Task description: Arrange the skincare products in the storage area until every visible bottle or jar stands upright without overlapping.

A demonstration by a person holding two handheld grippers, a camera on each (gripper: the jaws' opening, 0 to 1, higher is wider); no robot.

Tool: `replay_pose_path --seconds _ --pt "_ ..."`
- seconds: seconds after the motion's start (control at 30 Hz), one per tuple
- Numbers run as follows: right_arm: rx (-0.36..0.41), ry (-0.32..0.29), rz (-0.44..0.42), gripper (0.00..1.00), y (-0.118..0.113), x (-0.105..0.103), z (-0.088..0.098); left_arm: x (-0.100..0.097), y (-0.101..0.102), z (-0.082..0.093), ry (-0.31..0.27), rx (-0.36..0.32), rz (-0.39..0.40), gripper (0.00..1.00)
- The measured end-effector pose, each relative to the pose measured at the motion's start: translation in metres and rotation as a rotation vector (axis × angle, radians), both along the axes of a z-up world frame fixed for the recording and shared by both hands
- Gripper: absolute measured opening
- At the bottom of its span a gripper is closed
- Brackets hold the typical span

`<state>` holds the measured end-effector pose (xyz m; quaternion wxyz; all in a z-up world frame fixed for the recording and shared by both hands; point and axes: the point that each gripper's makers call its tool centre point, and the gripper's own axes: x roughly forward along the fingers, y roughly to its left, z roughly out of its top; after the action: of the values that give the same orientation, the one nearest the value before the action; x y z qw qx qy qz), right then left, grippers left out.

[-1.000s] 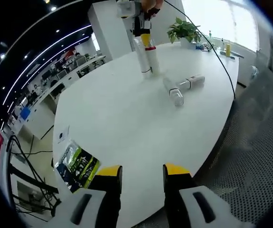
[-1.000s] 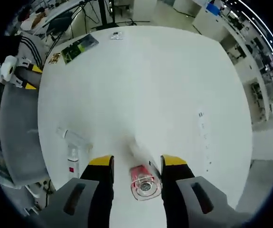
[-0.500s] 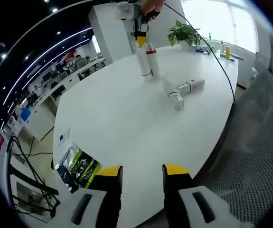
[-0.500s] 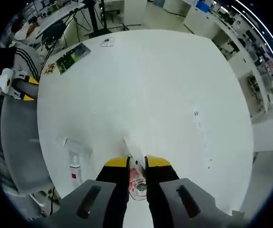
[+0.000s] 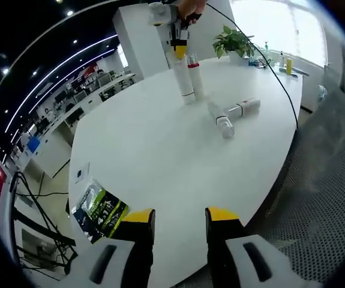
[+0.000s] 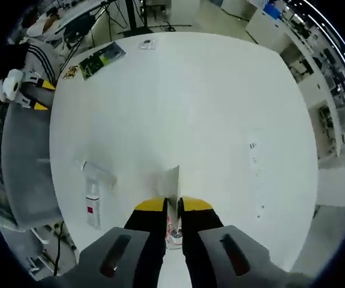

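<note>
We note right tool (image 6: 171,206) clamped on white tube (image 6: 172,183) beside red-capped bottle (image 5: 195,77); left tool (image 5: 176,218) agape, empty, over counter (image 5: 160,156) edge.

White table (image 5: 154,150), bottles (image 5: 232,113), leaflet (image 5: 100,207)

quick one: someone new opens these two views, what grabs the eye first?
Likely the right gripper, shut on a tall white bottle standing beside a red-capped bottle at the far side of the round white table. Next, two bottles lying flat near the table's edge, not yet upright. The left gripper is open over the near rim, by a green packet.
</note>
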<state>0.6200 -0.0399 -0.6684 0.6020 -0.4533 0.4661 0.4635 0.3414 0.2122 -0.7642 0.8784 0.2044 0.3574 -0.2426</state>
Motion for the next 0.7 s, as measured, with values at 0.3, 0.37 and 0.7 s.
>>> replay_pose_path --seconds 0.3,0.37,0.7 --pt "-0.016 -0.044 -0.049 0.25 -0.005 0.007 0.006 0.000 0.002 0.000 -0.001 0.004 0.009 0.34" --pt "-0.006 -0.061 -0.059 0.27 -0.007 0.008 0.010 0.000 0.002 0.000 0.000 0.003 0.009 0.34" --pt "0.277 -0.222 -0.295 0.49 0.012 -0.020 0.077 0.002 0.002 0.001 -0.011 0.006 0.003 0.34"
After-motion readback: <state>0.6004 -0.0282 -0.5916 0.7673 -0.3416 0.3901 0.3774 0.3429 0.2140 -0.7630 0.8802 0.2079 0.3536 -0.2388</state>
